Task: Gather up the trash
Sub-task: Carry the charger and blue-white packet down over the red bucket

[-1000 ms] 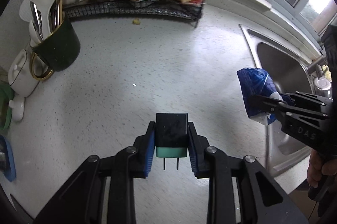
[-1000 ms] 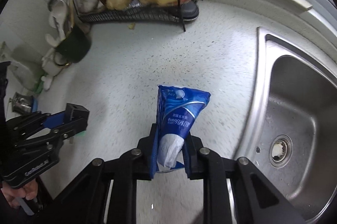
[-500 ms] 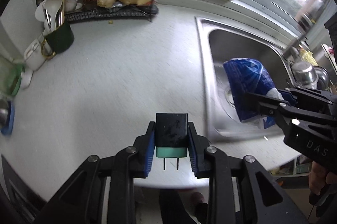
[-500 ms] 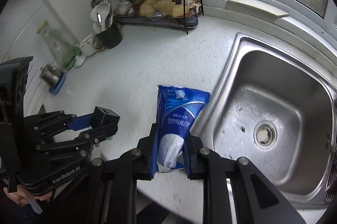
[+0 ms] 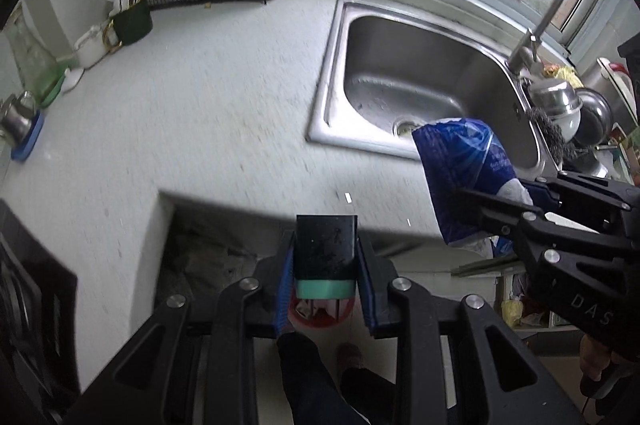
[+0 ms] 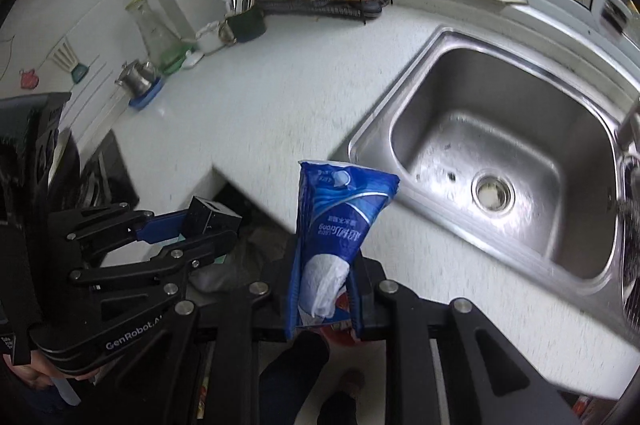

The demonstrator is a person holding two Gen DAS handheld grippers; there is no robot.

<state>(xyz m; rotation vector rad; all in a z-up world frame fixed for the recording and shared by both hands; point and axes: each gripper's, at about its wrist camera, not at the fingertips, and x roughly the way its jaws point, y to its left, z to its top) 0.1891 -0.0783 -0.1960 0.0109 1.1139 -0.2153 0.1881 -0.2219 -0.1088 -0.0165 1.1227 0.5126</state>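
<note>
Your left gripper (image 5: 325, 289) pinches a black plug adapter with a green band (image 5: 325, 257), upright between the fingers. Straight below those fingers, past the desk (image 5: 200, 129) edge, sits a red bin (image 5: 320, 317), so the left hand looks nearer the drop. Your right gripper (image 6: 324, 301) pinches a blue tissue packet (image 6: 340, 217), long axis pointing away from the fingers. The sink (image 6: 372, 129) lies right of it; open floor lies below.

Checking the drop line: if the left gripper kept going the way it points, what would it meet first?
Probably the red bin on the floor: it shows just beyond the left gripper and its black-and-green block, past the countertop edge. Depth is unclear.
</note>
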